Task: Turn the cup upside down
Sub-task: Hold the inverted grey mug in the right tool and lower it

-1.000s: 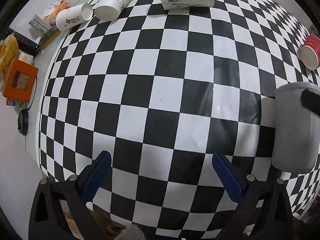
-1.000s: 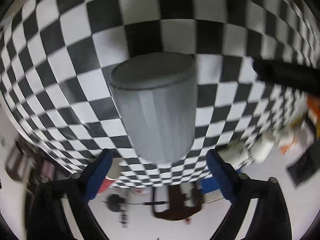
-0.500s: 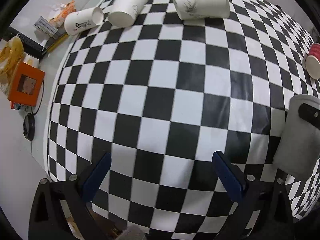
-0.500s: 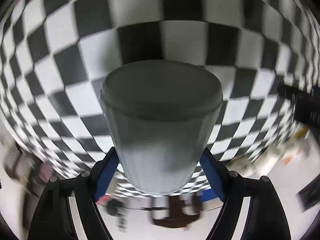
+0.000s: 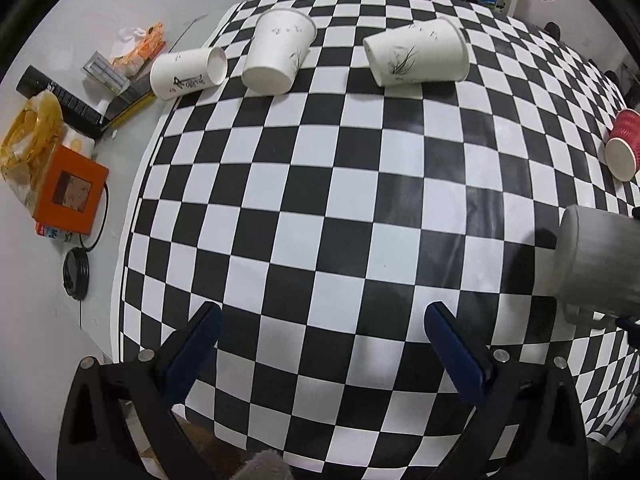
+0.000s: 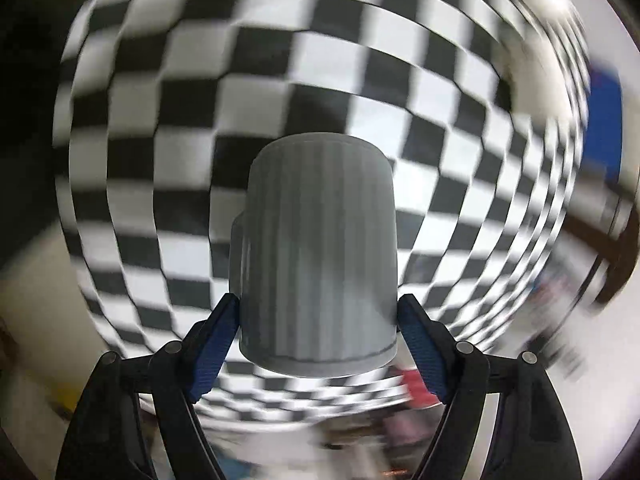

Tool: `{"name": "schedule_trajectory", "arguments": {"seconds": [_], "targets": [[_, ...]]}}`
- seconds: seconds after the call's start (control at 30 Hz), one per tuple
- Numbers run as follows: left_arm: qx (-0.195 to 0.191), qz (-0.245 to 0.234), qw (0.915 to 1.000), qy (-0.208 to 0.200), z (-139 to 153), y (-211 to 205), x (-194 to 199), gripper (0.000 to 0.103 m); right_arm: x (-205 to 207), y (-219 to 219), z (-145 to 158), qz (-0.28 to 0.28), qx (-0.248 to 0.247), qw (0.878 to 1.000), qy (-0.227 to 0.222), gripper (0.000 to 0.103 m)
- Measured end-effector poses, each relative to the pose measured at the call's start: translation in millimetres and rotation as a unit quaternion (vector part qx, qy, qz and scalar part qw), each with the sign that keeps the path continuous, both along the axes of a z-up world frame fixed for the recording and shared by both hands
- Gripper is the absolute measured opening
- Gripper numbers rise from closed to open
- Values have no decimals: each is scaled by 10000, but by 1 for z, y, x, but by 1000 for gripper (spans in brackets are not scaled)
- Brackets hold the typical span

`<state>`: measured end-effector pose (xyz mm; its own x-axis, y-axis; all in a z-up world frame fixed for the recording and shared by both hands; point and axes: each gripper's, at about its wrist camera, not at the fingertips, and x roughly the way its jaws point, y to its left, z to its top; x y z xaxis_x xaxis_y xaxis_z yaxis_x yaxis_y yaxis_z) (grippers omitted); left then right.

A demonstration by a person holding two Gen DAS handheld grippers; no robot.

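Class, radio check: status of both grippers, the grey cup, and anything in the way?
Right gripper shut on grey cup, cup off the checkered cloth. Left gripper open, empty. Paper cups far side, not in the way.

checkered mat (image 5: 320, 208) lies bare mid-table — paper cups (image 5: 278, 56) line its far edge.

grey ribbed cup (image 6: 320, 272), black-and-white checkered cloth (image 5: 320, 208), red cup (image 5: 624, 144), orange box (image 5: 70, 190)

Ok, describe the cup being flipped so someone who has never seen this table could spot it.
Start at the black-and-white checkered tablecloth and go to its right edge. The ribbed grey mug is clamped between the right gripper fingers. Unlike the white paper cups and the red paper cup, it is grey and has a handle.
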<state>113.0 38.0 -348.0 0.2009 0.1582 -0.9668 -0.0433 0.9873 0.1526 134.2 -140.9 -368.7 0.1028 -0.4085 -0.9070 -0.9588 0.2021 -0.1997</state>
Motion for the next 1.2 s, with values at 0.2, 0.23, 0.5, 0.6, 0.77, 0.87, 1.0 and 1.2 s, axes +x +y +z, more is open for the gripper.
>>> {"name": "schedule_trajectory", "arguments": {"seconds": [0.2, 0.23, 0.5, 0.6, 0.77, 0.87, 1.0, 1.2], "targets": [[-47, -67, 10000, -21, 6, -6, 0, 103, 43, -39, 11, -2959, 1327, 9458, 165, 81], [-45, -82, 10000, -20, 7, -9, -1, 103, 44, -46, 9, -3273, 1454, 9336, 156, 81], [-61, -227, 9997, 15, 6, -18, 2, 103, 40, -80, -14, -4605, 1699, 8711, 155, 82], [-128, -248, 9996, 30, 7, -20, 3, 103, 44, -84, -18, -4830, 1605, 8602, 326, 84], [-347, -133, 9993, -22, 8, -17, 9, 103, 61, -87, 5, -4816, 1633, 8609, 138, 92], [-417, -57, 9991, -3, 4, -14, 15, 103, 75, -81, 7, -4844, 1740, 8571, 199, 92], [-488, 50, 9987, 139, -8, -7, 26, 103, 95, -63, -23, -4901, 1615, 8555, 436, 92], [-593, 272, 9977, 187, -11, 8, 39, 103, 103, -65, -13, -5267, 2061, 8244, 229, 82]]}}
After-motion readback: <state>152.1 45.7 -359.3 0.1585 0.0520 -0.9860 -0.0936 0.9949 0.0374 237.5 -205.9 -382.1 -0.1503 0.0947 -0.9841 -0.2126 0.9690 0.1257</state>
